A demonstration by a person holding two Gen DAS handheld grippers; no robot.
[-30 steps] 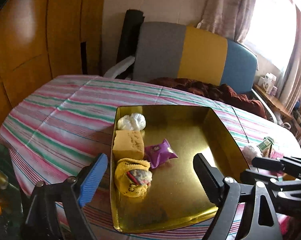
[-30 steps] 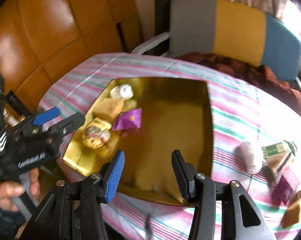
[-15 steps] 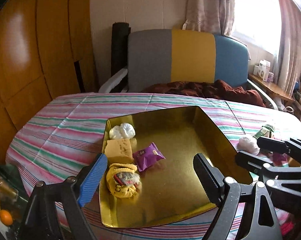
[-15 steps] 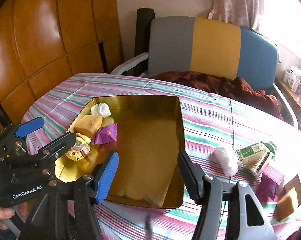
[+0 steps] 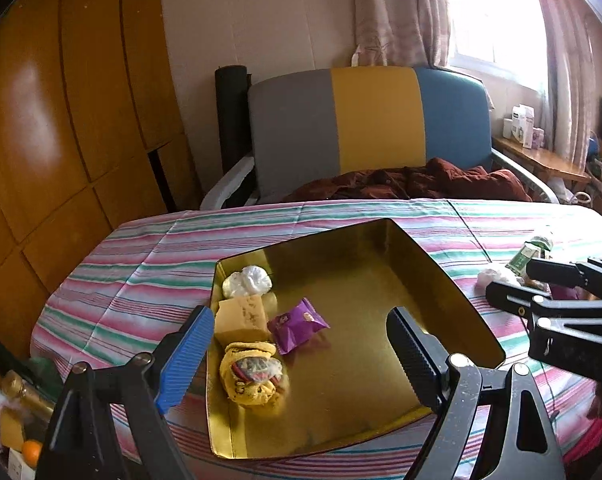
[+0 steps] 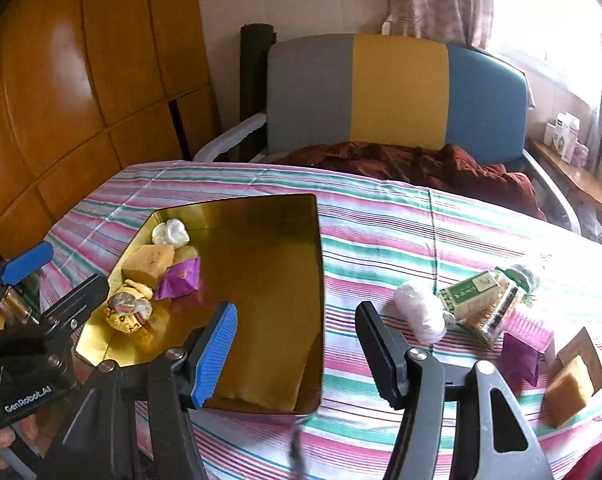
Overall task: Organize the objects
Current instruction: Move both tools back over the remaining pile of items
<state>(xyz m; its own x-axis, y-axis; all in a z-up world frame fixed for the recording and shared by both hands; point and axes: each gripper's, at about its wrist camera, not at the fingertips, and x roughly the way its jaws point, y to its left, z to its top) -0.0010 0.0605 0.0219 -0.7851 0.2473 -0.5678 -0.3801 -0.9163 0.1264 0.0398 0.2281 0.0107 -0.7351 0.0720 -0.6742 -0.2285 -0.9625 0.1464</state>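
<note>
A gold tin tray sits on the striped tablecloth. In it lie a white wrapped ball, a tan block, a purple packet and a yellow wrapped bundle. My left gripper is open and empty over the tray's near left side. My right gripper is open and empty above the tray's right wall. Right of the tray lie a white ball, a green box, a purple packet and a tan block.
A grey, yellow and blue chair with a dark red cloth stands behind the table. Wooden panels line the left wall. A bottle and oranges sit low at the left table edge.
Both grippers have pulled back and risen from the tray, and both views have tilted up. The right gripper has shifted right, towards the loose items. Both stay open.
</note>
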